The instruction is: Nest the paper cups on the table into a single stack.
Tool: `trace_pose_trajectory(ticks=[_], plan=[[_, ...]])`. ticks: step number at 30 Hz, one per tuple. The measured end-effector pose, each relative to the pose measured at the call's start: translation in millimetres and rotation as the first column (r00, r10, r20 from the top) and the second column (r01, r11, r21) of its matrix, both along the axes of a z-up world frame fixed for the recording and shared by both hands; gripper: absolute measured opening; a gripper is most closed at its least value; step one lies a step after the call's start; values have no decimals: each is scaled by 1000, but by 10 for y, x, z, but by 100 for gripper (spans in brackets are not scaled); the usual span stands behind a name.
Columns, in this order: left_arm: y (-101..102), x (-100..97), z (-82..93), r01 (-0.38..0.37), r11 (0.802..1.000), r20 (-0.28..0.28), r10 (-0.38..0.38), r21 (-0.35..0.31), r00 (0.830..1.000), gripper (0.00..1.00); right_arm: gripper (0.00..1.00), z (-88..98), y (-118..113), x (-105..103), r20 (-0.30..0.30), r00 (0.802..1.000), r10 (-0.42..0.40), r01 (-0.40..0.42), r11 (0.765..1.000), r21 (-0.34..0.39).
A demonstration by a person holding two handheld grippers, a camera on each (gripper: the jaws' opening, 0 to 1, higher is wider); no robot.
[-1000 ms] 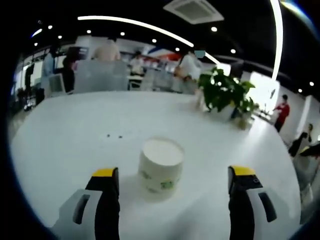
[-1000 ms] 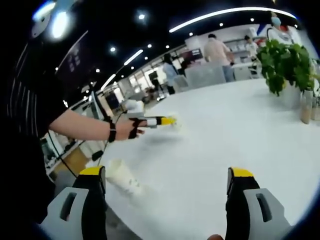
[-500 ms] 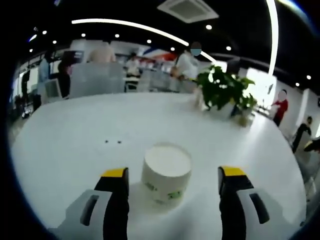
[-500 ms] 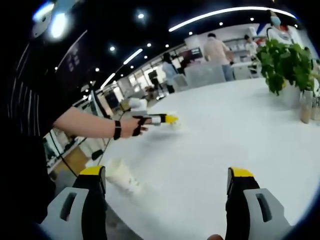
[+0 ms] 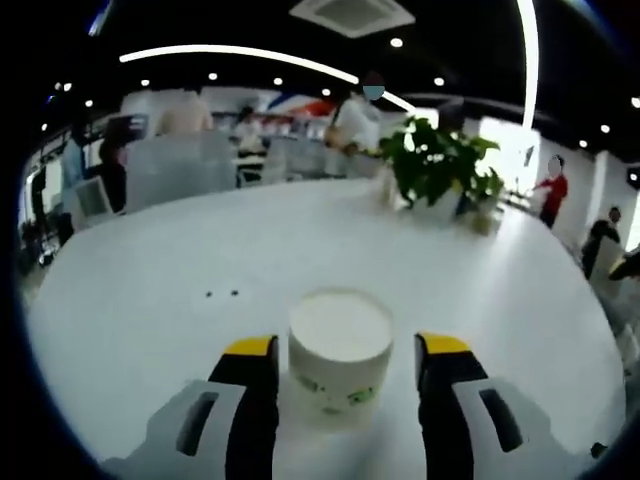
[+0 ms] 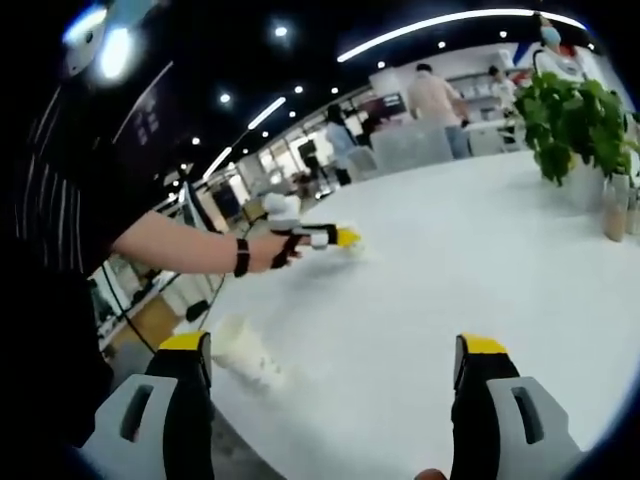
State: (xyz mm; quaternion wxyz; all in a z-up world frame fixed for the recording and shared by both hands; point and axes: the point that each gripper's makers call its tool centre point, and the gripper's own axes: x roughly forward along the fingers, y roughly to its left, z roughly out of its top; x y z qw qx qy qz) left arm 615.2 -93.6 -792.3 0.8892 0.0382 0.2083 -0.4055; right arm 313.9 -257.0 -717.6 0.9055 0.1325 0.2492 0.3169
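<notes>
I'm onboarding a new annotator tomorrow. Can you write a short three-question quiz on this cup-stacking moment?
1. True or false: the left claw is clamped shut with nothing between its jaws.
2. Multiple choice: the paper cup near the right claw is A) upright, B) lying on its side, C) nested in another cup.
3. Fill in: in the left gripper view, beyond the upright cup on the white table stands a potted ____.

Key: 1 false, the jaws stand either side of the upright cup, with small gaps showing. 2 B. 3 plant.
</notes>
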Motion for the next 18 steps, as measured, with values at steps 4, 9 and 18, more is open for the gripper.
trace_pose_trajectory(ticks=[4,9,18], plan=[[-4,22,-7,9,1000,7,-9,10,1000,45,99,10,-29,13,1,1000,-6,6,1000,-1],[-14,20,-20,7,1000,-1,-7,9,1000,44,99,-8,-29,5,-6,1000,-3,3,1000,-3],[-12,11,-73,28,999,3,-28,29,1000,40,99,-5,-33,17,-6,1000,-6,6,1000,3]])
